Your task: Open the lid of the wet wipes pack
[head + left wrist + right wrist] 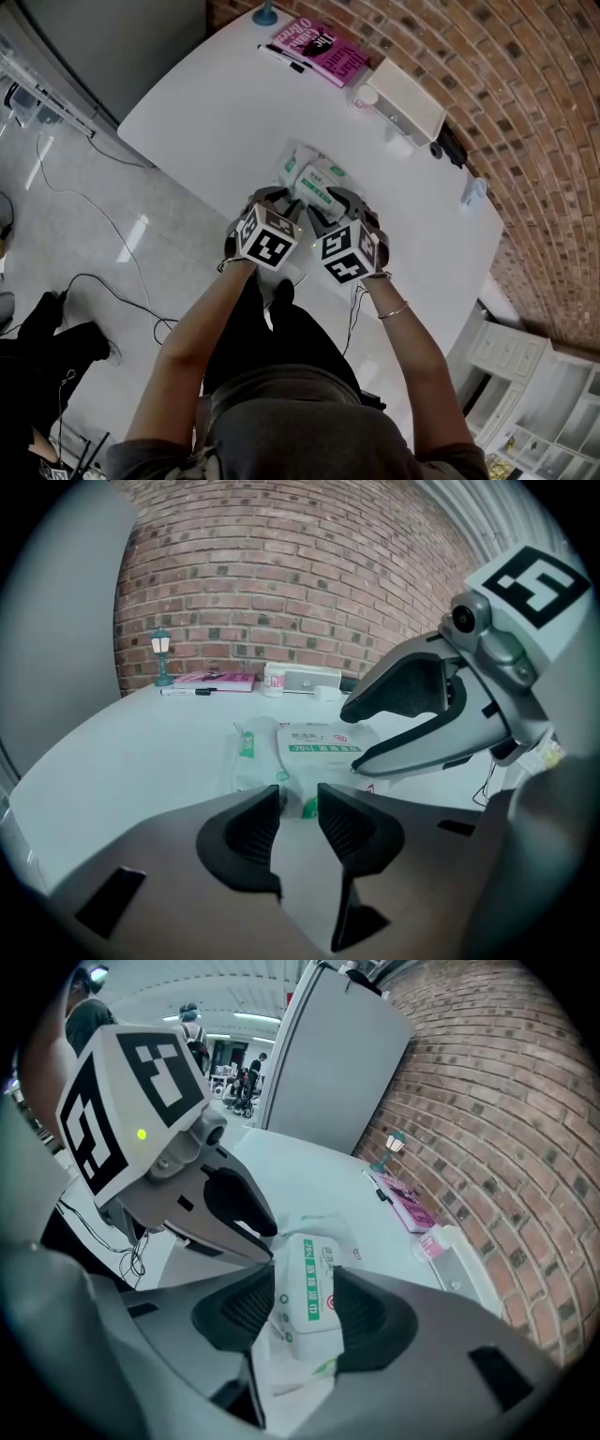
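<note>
The wet wipes pack [314, 178] is white with green print and lies on the white table [216, 103], its lid flat. Both grippers sit at its near end. My left gripper [284, 202] has its jaws nearly together on the pack's near left edge [281, 778], and a green bit of film shows in the narrow gap. My right gripper [325, 208] straddles the labelled lid part [314, 1293]. Its pads [361, 1314] press against both sides. In the left gripper view the right gripper's fingers [403, 682] reach over the pack [319, 745].
At the table's far side by the brick wall lie a pink book [322, 49], a black pen [286, 58], a white box [408, 98] and a small blue lamp figure [265, 13]. Cables [103, 281] run over the floor to the left. The table's near edge is just under my hands.
</note>
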